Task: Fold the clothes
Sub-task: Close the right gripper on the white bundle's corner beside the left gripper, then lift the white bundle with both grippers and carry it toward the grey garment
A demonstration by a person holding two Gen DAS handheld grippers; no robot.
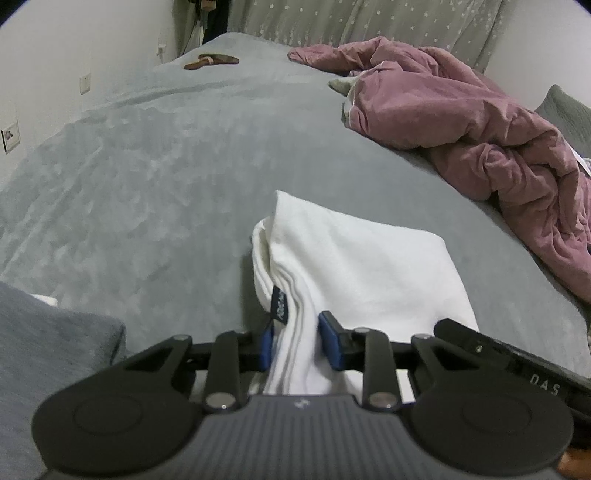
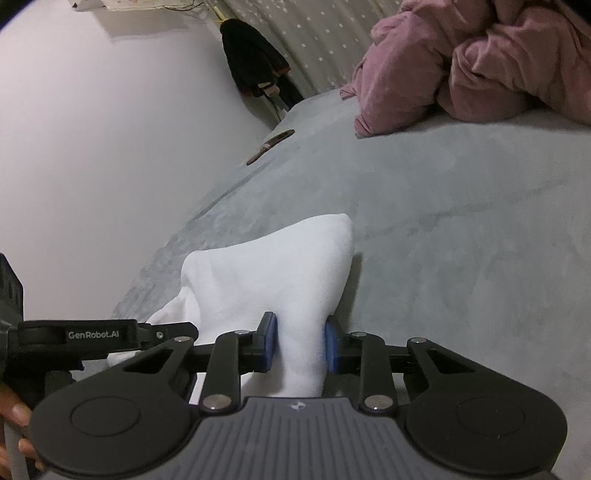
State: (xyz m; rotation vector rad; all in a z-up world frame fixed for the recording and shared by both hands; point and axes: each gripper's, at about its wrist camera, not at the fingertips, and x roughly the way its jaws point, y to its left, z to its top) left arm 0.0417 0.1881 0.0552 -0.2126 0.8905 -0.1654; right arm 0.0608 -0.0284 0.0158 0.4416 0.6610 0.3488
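A white garment, folded into a thick stack, is held a little above the grey bed. My left gripper is shut on its layered edge, beside a small dark label. The blue pads press the cloth from both sides. In the right wrist view the same white garment rises in a hump, and my right gripper is shut on its other end. The other gripper's black body shows at the left of that view, close by.
A crumpled pink blanket lies along the bed's right side. A brown flat object rests at the far end of the bed. A grey pillow sits at the near left. White wall on the left; a starred curtain behind.
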